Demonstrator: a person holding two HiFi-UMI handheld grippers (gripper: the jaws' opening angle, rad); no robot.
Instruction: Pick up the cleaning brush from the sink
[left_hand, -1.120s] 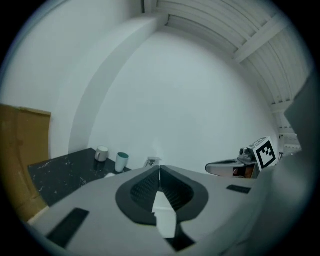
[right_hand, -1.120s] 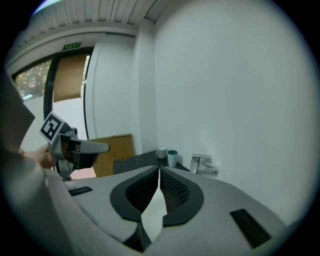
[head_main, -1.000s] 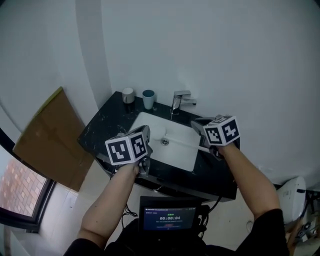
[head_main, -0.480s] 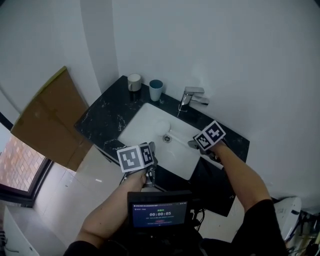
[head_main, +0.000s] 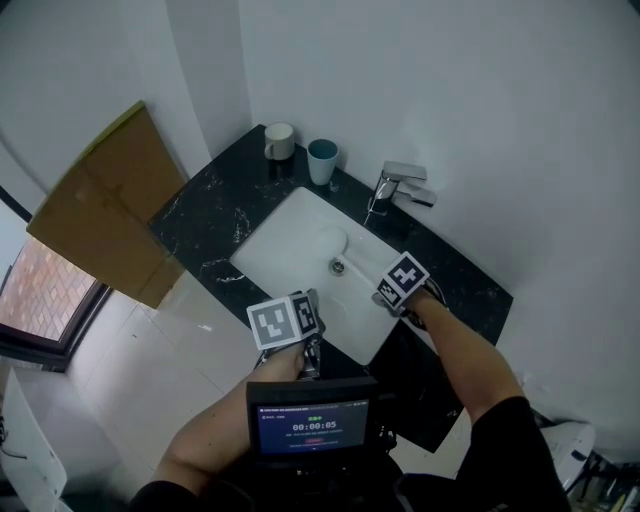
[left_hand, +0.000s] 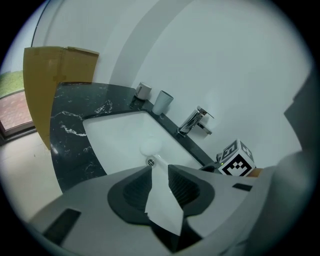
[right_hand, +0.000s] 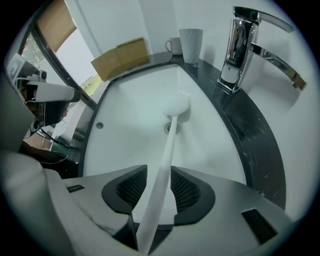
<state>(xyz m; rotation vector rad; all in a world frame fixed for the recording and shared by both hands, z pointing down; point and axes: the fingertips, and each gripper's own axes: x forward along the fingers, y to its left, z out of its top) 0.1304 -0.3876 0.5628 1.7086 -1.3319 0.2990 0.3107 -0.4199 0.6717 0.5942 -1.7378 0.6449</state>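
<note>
Over the sink (head_main: 285, 240) | right gripper (right_hand: 159, 175) has come down, jaws spread (not yet pinching) astride the brush (right_hand: 170, 137) handle lying inside it | left gripper (left_hand: 160, 172) lowered, jaws apart, empty | grasp looks imminent

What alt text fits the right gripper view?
The open jaws of the right gripper straddle the handle of a white brush whose head lies by the drain of a white sink. A chrome tap and a cup stand on the dark counter.
</note>
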